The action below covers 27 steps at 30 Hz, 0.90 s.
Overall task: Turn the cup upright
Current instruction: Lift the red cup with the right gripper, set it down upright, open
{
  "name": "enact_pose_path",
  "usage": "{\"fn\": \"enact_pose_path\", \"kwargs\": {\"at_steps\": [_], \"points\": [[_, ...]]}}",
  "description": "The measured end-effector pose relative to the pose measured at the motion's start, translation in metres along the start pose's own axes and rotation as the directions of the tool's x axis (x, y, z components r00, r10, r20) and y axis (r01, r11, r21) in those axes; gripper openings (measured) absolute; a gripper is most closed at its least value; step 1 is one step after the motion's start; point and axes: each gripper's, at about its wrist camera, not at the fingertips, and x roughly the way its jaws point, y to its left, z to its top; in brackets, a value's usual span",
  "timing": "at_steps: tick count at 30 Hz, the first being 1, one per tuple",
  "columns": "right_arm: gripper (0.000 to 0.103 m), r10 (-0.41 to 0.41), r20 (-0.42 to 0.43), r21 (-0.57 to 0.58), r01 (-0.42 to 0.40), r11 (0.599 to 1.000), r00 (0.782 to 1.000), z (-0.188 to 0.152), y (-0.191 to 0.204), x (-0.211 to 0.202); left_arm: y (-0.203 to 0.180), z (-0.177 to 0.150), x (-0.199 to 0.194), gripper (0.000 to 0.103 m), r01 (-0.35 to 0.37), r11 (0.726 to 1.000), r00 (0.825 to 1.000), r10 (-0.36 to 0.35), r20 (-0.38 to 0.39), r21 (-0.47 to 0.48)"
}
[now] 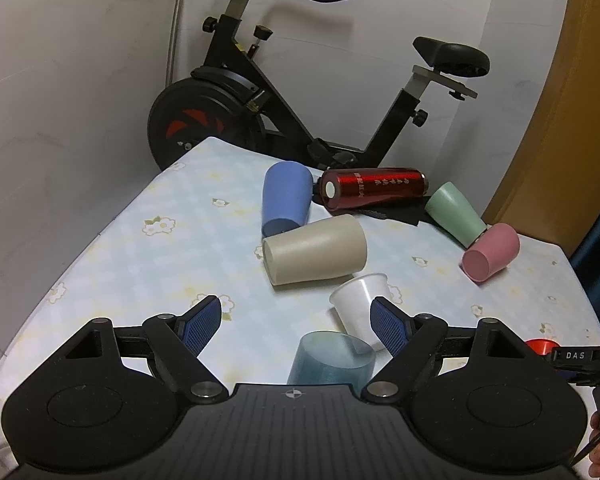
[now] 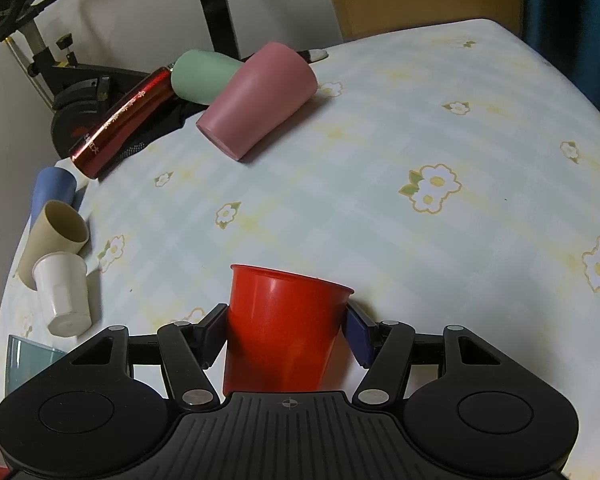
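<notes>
A red plastic cup (image 2: 282, 330) stands mouth up between the fingers of my right gripper (image 2: 286, 330), which is shut on it just above the tablecloth. My left gripper (image 1: 296, 320) is open and empty. A clear teal cup (image 1: 330, 360) sits upside down between and below its fingers, untouched. A white cup (image 1: 362, 304) lies on its side by the right finger (image 1: 388, 326). A beige cup (image 1: 316, 254), a blue cup (image 1: 286, 200), a green cup (image 1: 454, 208) and a pink cup (image 1: 492, 252) lie on their sides further back.
A red metal bottle (image 1: 374, 190) lies at the table's far edge on a black cloth (image 1: 400, 216). An exercise bike (image 1: 260, 92) stands behind the table. The flowered tablecloth (image 2: 380, 184) spreads to the right in the right wrist view.
</notes>
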Motion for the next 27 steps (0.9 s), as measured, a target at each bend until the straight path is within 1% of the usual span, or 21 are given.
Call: {"fn": "enact_pose_path", "kwargs": {"at_steps": [3,7,10,12,15,17,19,21,23,27], "points": [[0.057,0.003,0.007,-0.030,-0.003,1.000,1.000,-0.002,0.001,-0.006,0.000,-0.001,0.000,0.084,0.015,1.000,1.000,-0.015,-0.008,-0.008],[0.056,-0.007,0.018,-0.130,0.009,0.991,1.000,-0.006,0.006,-0.017,-0.002,-0.003,0.000,0.084,0.022,1.000,1.000,-0.022,-0.012,-0.003],[0.056,-0.036,0.040,-0.218,0.044,0.975,0.999,-0.007,0.010,-0.024,-0.003,-0.004,0.000,0.084,0.030,1.000,0.999,-0.030,-0.014,-0.005],[0.056,-0.055,0.073,-0.272,0.073,0.959,0.996,-0.005,0.011,-0.028,-0.005,-0.004,0.000,0.084,0.035,0.999,0.999,-0.036,-0.015,-0.004],[0.056,-0.085,0.128,-0.313,0.122,0.942,0.988,0.002,0.008,-0.028,-0.009,-0.005,0.001,0.084,0.044,0.999,0.999,-0.044,-0.018,0.002],[0.056,-0.100,0.180,-0.319,0.155,0.935,0.978,0.007,0.003,-0.025,-0.011,-0.006,0.001,0.084,0.049,0.999,0.999,-0.049,-0.019,0.011],[0.056,-0.128,0.235,-0.299,0.197,0.934,0.964,0.012,-0.004,-0.019,-0.014,-0.007,0.001,0.084,0.052,0.998,0.998,-0.051,-0.020,0.020],[0.056,-0.160,0.266,-0.276,0.234,0.932,0.951,0.016,-0.010,-0.013,-0.015,-0.007,0.001,0.084,0.054,0.998,0.998,-0.053,-0.023,0.024],[0.056,-0.175,0.276,-0.257,0.247,0.934,0.945,0.017,-0.016,-0.009,-0.016,-0.008,0.001,0.084,0.055,0.998,0.998,-0.054,-0.023,0.027],[0.055,-0.178,0.282,-0.242,0.249,0.938,0.943,0.013,-0.022,-0.009,-0.016,-0.008,0.001,0.084,0.057,0.998,0.998,-0.057,-0.023,0.029]]}}
